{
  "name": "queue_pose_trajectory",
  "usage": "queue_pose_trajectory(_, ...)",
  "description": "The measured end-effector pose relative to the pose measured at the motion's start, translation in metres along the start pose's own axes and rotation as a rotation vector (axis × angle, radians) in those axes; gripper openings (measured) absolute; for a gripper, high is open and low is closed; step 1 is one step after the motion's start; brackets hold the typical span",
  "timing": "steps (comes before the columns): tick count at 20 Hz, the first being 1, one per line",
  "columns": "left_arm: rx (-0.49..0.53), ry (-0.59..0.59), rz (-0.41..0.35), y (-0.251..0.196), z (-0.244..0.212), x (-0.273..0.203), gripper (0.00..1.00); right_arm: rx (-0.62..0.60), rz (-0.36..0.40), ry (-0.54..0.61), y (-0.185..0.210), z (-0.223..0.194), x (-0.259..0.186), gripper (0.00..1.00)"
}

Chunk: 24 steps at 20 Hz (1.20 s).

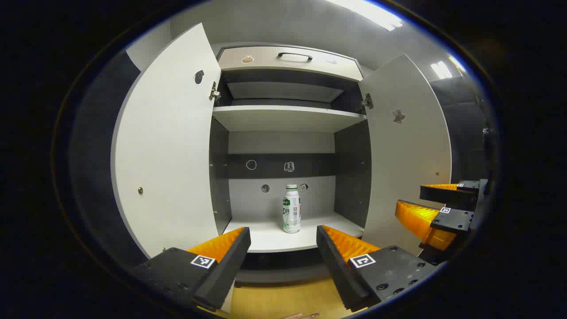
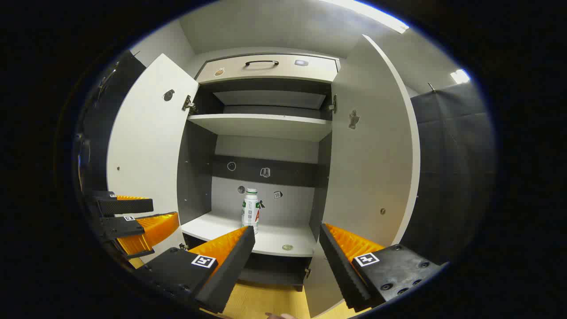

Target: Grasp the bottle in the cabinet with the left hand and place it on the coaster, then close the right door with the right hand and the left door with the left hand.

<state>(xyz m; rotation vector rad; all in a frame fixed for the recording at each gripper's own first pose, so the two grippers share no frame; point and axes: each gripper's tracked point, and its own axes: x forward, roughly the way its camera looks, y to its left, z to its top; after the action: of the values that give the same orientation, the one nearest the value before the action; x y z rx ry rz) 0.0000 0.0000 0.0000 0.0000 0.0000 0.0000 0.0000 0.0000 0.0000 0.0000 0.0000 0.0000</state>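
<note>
White bottle [image 1: 291, 209] with green print, white cabinet doors [image 1: 170, 146], dark grey inner walls [image 1: 352, 170], yellow wooden tabletop [image 1: 283, 301]

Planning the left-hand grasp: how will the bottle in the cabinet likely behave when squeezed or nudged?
The bottle stands upright, tall and narrow on the shelf, so a nudge near its cap would probably tip it. Its round body would likely roll once down. The smooth printed wrap may be a little slippery, and the plastic-looking wall could give slightly; a mid-body grip by the left gripper seems safest.
</note>
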Motion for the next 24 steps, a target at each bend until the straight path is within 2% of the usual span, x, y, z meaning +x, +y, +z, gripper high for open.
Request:
queue_pose_trajectory(4,-0.007,-0.002,-0.005,0.003,0.001,0.001,0.95,-0.017,-0.02,-0.006,-0.002,0.002,-0.002,0.97)
queue_pose_trajectory(8,-0.011,-0.006,-0.029,0.001,0.001,0.001,0.95,-0.005,0.0,-0.013,0.005,0.003,-0.005,0.97)
queue_pose_trajectory(17,-0.022,-0.01,-0.044,0.009,-0.001,0.006,0.94,-0.039,-0.01,-0.012,0.013,0.002,0.0,0.97)
queue_pose_trajectory(24,-0.03,-0.016,-0.1,0.012,-0.002,0.02,0.95,-0.046,-0.072,-0.007,0.012,0.0,-0.001,0.97)
